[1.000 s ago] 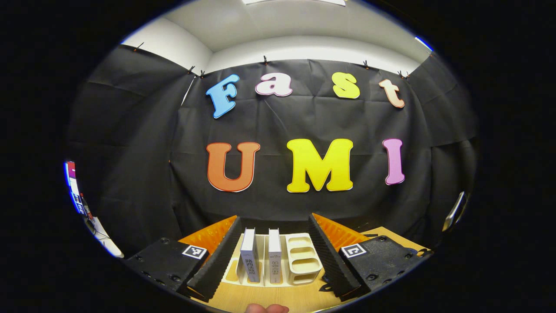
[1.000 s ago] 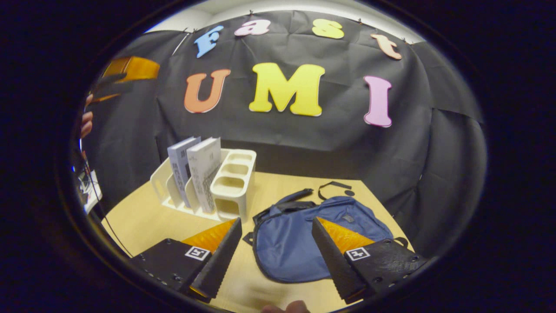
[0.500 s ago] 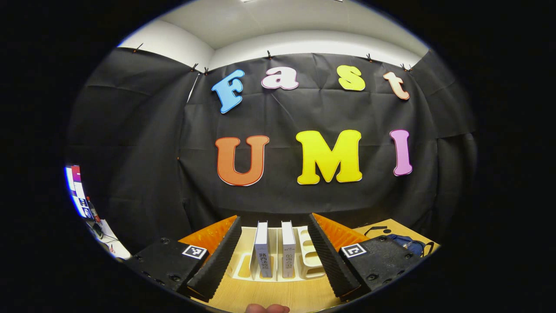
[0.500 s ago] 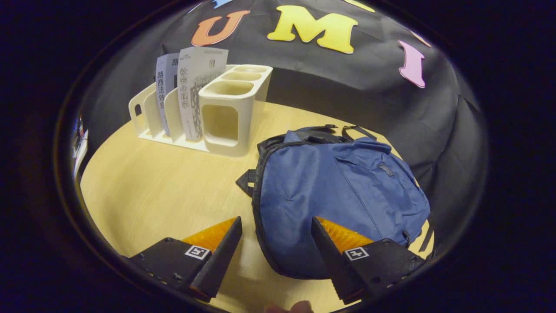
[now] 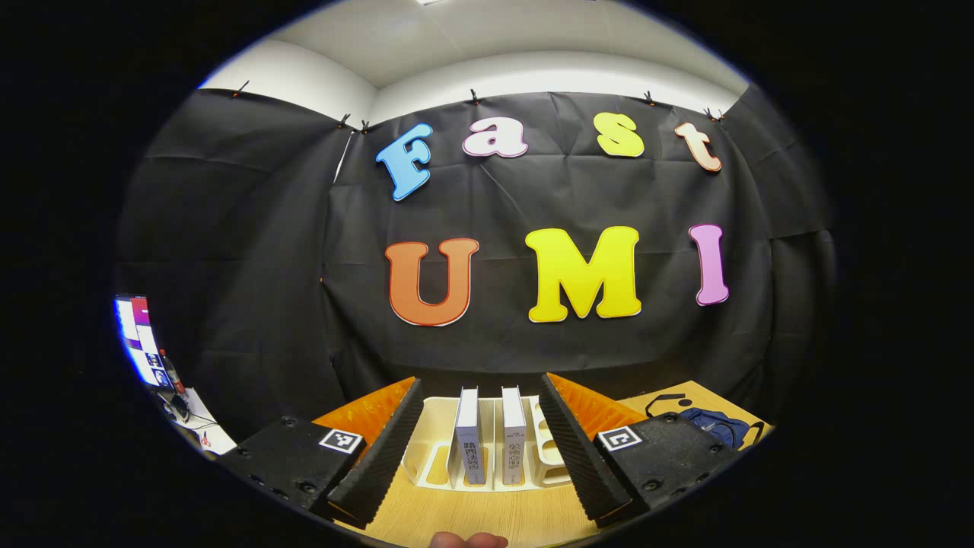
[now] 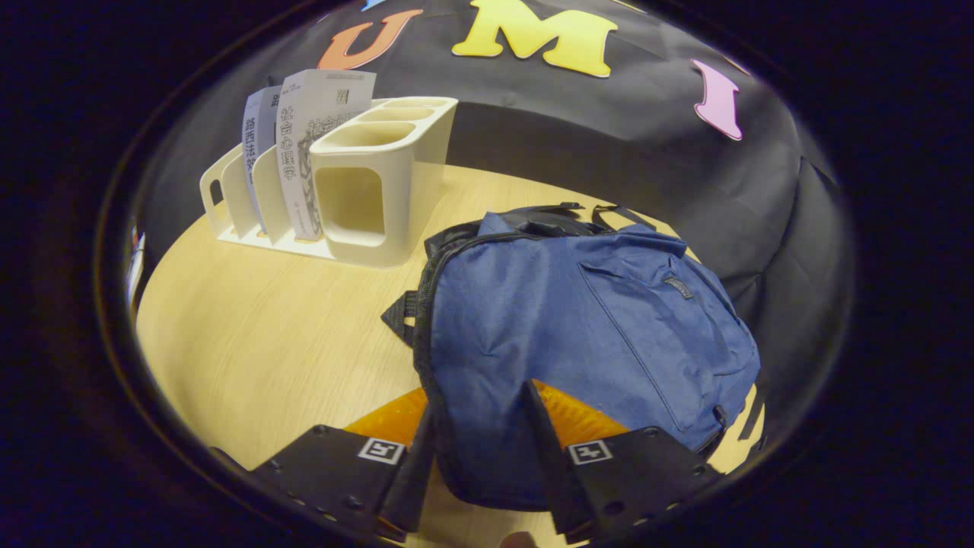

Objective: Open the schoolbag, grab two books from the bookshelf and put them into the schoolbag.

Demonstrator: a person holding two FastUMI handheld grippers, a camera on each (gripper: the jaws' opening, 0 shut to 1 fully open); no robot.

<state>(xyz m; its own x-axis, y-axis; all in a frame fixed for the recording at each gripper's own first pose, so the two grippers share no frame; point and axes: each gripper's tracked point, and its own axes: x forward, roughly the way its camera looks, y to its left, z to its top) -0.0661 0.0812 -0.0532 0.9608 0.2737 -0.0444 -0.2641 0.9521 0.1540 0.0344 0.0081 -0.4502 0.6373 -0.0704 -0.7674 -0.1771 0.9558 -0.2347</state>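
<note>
Bare table (image 6: 251,335) lies open between bookshelf (image 6: 380,190) and schoolbag (image 6: 578,327).

A black cloth wall (image 5: 251,251) was seen hung across the back and both sides of the booth, pinned along its top edge with small clips (image 5: 473,97). Above it, a white room wall (image 5: 304,76) and a pale ceiling (image 5: 487,30) were visible at the top of the frame. A light wooden bench (image 6: 259,335) was spread across the lower part of the right gripper view. At the far lower left of the left gripper view, a lit screen (image 5: 137,339) was glimpsed beyond the cloth's edge.
</note>
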